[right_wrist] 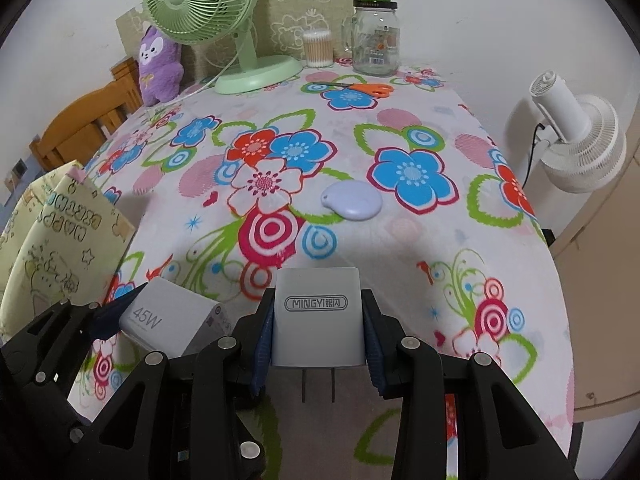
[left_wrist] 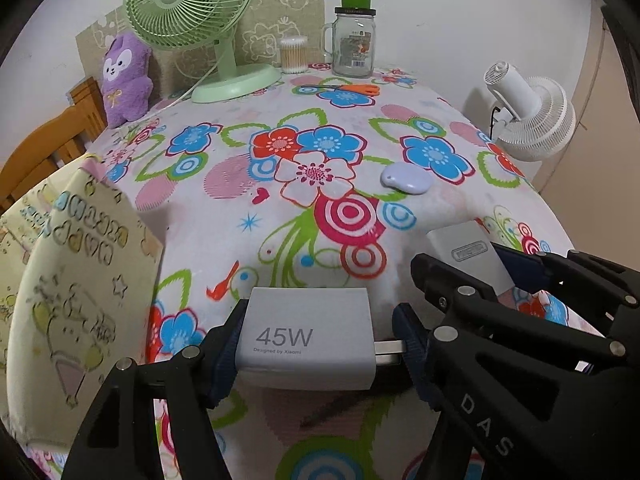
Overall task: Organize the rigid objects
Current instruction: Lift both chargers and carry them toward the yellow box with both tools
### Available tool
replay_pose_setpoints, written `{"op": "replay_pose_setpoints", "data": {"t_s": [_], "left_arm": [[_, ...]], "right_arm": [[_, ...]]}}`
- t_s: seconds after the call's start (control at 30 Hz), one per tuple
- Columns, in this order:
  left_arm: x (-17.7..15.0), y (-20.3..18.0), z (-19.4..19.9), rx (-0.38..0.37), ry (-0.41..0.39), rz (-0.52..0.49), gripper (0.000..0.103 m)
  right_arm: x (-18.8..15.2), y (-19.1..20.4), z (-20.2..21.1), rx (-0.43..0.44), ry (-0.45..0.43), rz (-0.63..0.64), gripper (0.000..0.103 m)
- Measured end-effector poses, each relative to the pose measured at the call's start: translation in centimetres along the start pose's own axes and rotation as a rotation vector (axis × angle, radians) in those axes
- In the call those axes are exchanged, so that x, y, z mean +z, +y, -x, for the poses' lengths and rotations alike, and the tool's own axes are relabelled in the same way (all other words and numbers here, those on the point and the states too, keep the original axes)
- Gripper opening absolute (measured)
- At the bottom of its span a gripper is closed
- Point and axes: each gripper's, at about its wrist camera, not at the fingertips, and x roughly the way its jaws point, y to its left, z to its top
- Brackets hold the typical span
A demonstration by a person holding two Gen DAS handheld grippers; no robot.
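My left gripper (left_wrist: pixel 318 344) is shut on a white charger marked 45W (left_wrist: pixel 308 332). One blue pad presses its left side and the other meets the metal prongs on its right. It hangs just above the flowered tablecloth (left_wrist: pixel 240 208). Close on the right, my right gripper (right_wrist: pixel 318 340) is shut on a smaller white charger labelled MINGYI (right_wrist: pixel 316 312), prongs pointing back toward the camera. In the right wrist view the 45W charger (right_wrist: pixel 168 320) shows at lower left. A lilac oval object (right_wrist: pixel 352 201) lies on the cloth ahead of both grippers.
A yellow printed gift bag (left_wrist: pixel 72 280) stands open at the table's left edge. At the back are a green desk fan (left_wrist: pixel 192 4), a purple plush toy (left_wrist: pixel 124 76), a cotton swab tub (left_wrist: pixel 294 54), a glass jar (left_wrist: pixel 354 42) and orange scissors (left_wrist: pixel 352 89). A white fan (right_wrist: pixel 576 144) stands off the right edge.
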Motion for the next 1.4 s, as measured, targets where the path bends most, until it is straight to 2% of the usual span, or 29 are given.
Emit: {"op": "replay_pose_setpoints", "data": {"t_s": [0.4, 0.7, 1.4], "left_arm": [[-1.4, -0.6, 2.9, 0.032, -0.031, -0.019, 0.072], [-2.0, -0.7, 5.2, 0.026, -0.051, -0.020, 0.072], [-1.7, -0.5, 10.3, 0.033, -0.094, -0.033, 0.072]], "right_arm": [[-1.7, 0.3, 2.9, -0.020, -0.030, -0.017, 0.043], [-2.6, 0.8, 5.3, -0.042, -0.045, -0.029, 0.043], [-2.4, 2.2, 10.7, -0.047, -0.102, -0.038, 0.043]]}}
